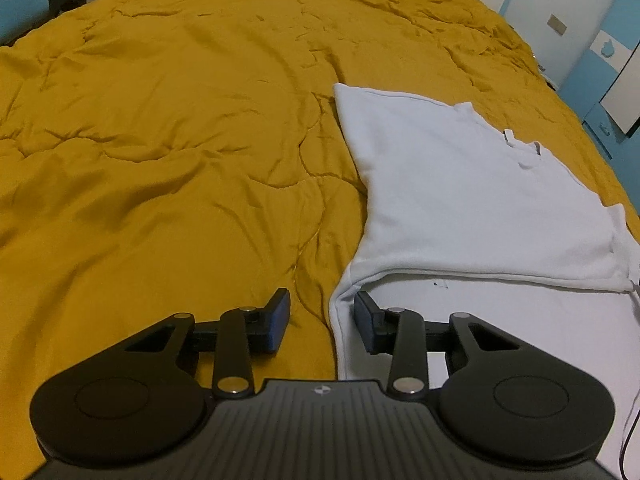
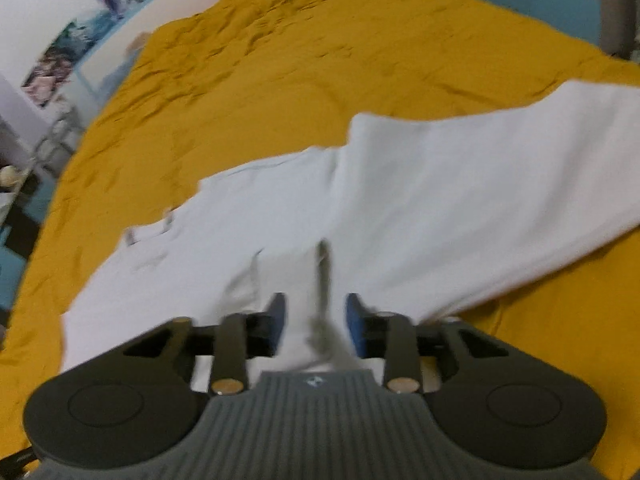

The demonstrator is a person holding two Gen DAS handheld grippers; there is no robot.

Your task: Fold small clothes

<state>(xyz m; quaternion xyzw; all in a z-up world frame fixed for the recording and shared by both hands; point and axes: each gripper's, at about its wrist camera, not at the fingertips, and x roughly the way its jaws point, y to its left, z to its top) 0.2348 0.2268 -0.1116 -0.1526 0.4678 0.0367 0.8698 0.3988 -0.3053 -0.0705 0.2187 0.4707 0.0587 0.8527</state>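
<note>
A white T-shirt [image 1: 448,184] lies on the mustard-yellow bedspread [image 1: 160,140], with one part folded over the rest. My left gripper [image 1: 322,318] is open and straddles the shirt's left edge, one finger on the bedspread and one over the cloth. In the blurred right wrist view the shirt [image 2: 440,184] lies spread ahead. My right gripper [image 2: 316,322] is open, with a raised fold of the white cloth standing between its fingers.
The bedspread [image 2: 280,60] is wrinkled and fills most of both views. Blue-and-white walls and furniture [image 1: 600,60] stand past the bed's right edge. Posters [image 2: 68,40] hang on the wall at left. A thin cable [image 1: 628,432] runs at lower right.
</note>
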